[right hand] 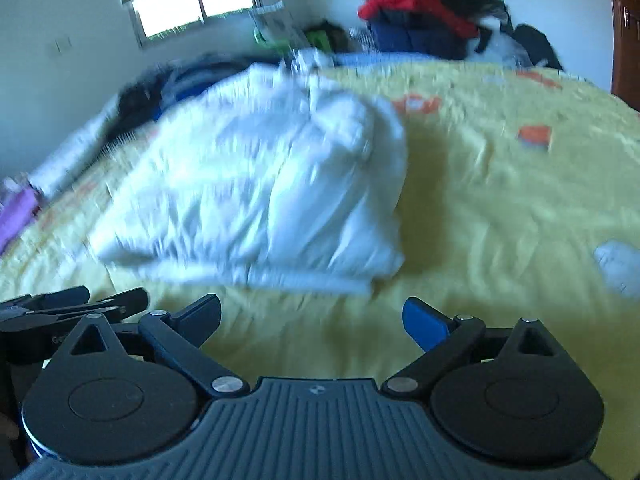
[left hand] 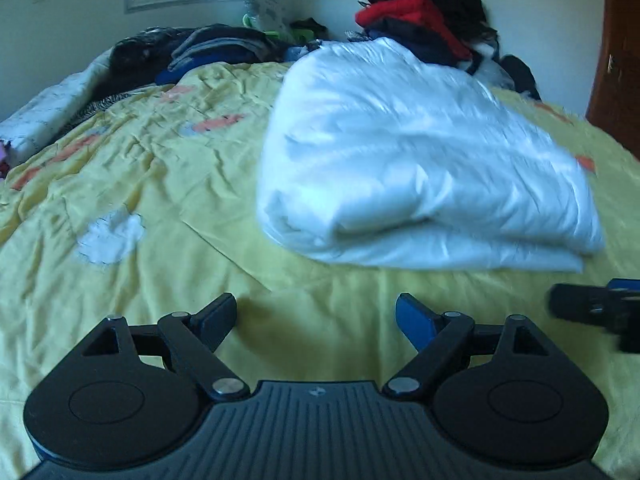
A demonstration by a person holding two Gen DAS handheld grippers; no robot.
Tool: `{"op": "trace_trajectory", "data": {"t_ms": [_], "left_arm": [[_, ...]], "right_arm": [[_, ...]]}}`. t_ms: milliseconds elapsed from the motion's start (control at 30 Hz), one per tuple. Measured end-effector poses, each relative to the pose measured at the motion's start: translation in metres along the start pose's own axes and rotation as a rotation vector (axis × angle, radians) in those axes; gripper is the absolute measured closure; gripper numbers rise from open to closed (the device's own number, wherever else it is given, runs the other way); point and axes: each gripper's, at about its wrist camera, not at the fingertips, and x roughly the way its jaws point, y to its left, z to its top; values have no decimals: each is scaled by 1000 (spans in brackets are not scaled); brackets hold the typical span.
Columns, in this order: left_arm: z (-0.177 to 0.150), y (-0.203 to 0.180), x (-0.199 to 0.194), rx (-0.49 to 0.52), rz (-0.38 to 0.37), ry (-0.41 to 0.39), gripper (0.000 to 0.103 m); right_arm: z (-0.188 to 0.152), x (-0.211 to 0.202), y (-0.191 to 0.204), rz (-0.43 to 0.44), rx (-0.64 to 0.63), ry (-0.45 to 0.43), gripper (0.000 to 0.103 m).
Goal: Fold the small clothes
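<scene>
Two grippers, both with jaws spread wide and empty: left gripper (left hand: 316,316), right gripper (right hand: 312,320), side by side low over the yellow bedspread (left hand: 160,184). One white garment (left hand: 420,168) lies just beyond them, near centre of the bed, folded into a thick bundle. Judged step: between folds, or the fold is finished. Next move calls for gripping an edge or setting it aside. Far side: one dark clothes pile (left hand: 208,48) left, one stack topped red (left hand: 412,12) right
</scene>
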Motion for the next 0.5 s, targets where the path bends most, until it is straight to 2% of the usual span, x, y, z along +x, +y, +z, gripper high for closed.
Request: {"op": "trace_trajectory", "data": {"t_ms": [33, 133, 267, 333, 400, 500], "left_arm": [[-3, -3, -3, 8, 9, -12, 14], [-12, -4, -4, 11, 9, -35, 11], [-15, -2, -6, 5, 8, -39, 8], [-15, -2, -8, -2, 9, -25, 6], [-13, 0, -8, -8, -6, -4, 0], [-11, 1, -7, -2, -4, 27, 0]], "right_arm": [[-3, 5, 10, -29, 8, 20, 4], [-14, 7, 17, -90, -1, -23, 2], [-24, 4, 20, -127, -28, -48, 2], [-27, 0, 20, -117, -1, -59, 1], [-24, 0, 16, -87, 52, -70, 0], [-23, -3, 6, -46, 103, -88, 1]]}}
